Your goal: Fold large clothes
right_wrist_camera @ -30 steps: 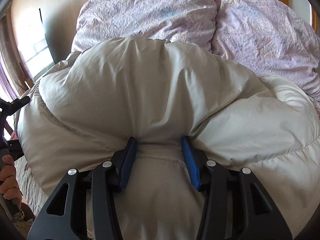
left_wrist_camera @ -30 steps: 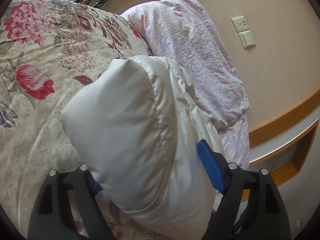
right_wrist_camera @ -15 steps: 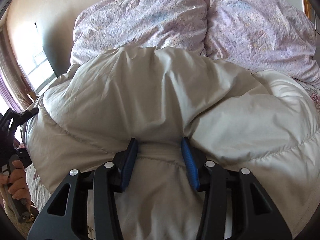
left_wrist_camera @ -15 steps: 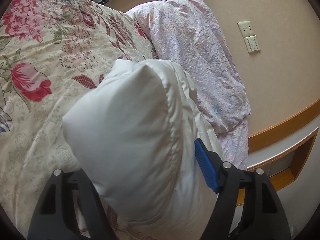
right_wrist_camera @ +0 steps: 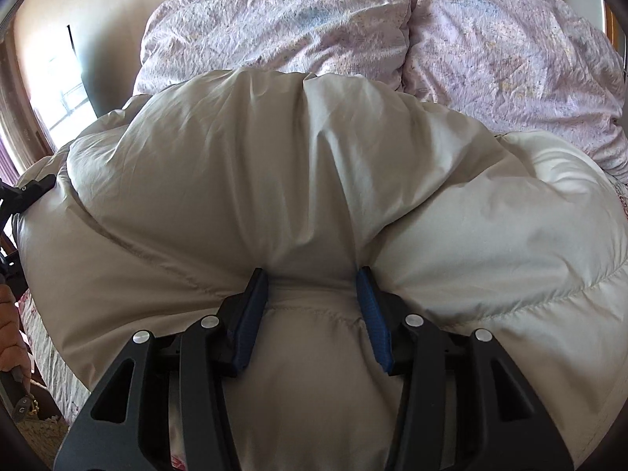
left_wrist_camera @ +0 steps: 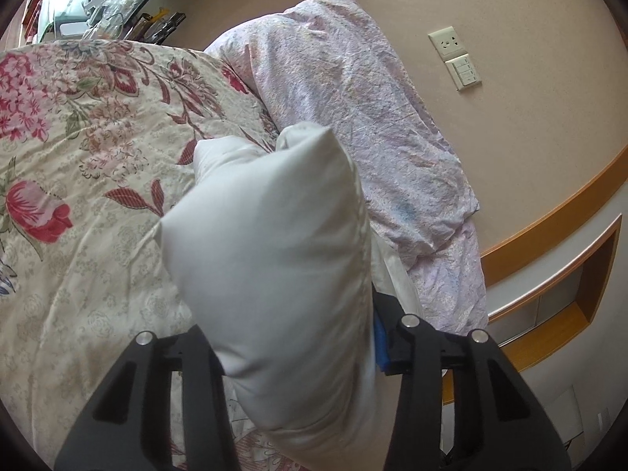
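The white puffer jacket (right_wrist_camera: pixel 314 180) hangs bunched above the floral bedspread (left_wrist_camera: pixel 98 180), near the head edge of the bed. Your right gripper (right_wrist_camera: pixel 313 294) pinches a thick gather of its quilted fabric between the blue pads. Your left gripper (left_wrist_camera: pixel 296 337) has a puffy fold filling its span; it looks clamped on the jacket, though one pad is hidden behind the fabric. Keep both pinches level and pull the two held edges gently apart so the padding spreads flat before you lower it; otherwise the bulk will roll instead of creasing. Lay it towards the open middle of the bedspread. The lilac pillows (right_wrist_camera: pixel 353 23) lie along the head edge, close behind the jacket, and would catch a sleeve. The wall socket (left_wrist_camera: pixel 448 42) and wooden ledge (left_wrist_camera: pixel 549 227) lie beyond the bed's side edge.
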`<state>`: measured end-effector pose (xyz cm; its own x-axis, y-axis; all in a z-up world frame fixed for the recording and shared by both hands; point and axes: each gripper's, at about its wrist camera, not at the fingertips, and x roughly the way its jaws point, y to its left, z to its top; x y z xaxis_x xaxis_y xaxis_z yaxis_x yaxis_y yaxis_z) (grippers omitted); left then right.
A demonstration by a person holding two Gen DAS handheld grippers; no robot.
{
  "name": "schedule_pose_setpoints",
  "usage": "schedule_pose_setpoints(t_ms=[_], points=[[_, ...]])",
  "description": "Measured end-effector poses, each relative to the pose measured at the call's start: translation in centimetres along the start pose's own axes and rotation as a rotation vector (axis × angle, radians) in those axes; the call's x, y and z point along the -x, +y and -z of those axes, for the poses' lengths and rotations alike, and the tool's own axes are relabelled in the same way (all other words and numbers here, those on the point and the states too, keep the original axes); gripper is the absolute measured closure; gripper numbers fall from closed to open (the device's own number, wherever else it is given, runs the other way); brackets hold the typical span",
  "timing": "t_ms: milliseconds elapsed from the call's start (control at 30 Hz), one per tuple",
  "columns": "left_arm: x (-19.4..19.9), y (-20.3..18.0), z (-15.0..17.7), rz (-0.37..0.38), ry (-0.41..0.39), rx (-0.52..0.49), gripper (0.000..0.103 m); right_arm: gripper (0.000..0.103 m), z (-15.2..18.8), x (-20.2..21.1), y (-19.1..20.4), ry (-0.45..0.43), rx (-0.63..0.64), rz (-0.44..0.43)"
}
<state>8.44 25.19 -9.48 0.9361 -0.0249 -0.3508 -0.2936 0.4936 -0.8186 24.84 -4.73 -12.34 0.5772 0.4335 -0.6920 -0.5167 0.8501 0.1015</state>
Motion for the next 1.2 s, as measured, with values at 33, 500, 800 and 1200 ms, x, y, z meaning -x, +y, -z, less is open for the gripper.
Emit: schedule_pose_setpoints(t_ms=[33,500,800,1200], points=[[0.1,-0.4,0.0,0.000,-0.003,-0.022,0.059,0.054,0.0,0.0,0.0,-0.001,-0.001,0.000],[1.0,-6.3,1.0,-0.026,-0.037,-0.329,0.062,0.054,-0.2,1.2,2.6,-0.017,-0.039,0.135],[1.3,-12.5,2.7,0.042,-0.054,-0.526,0.062,0.054,0.1,0.0,2.4,-0.009,0.014,0.102],[-0.8,-20.4,6.1,0.129,-0.052,-0.714,0.057,0.054,0.0,-0.3,0.3,0.002,-0.055,-0.033]])
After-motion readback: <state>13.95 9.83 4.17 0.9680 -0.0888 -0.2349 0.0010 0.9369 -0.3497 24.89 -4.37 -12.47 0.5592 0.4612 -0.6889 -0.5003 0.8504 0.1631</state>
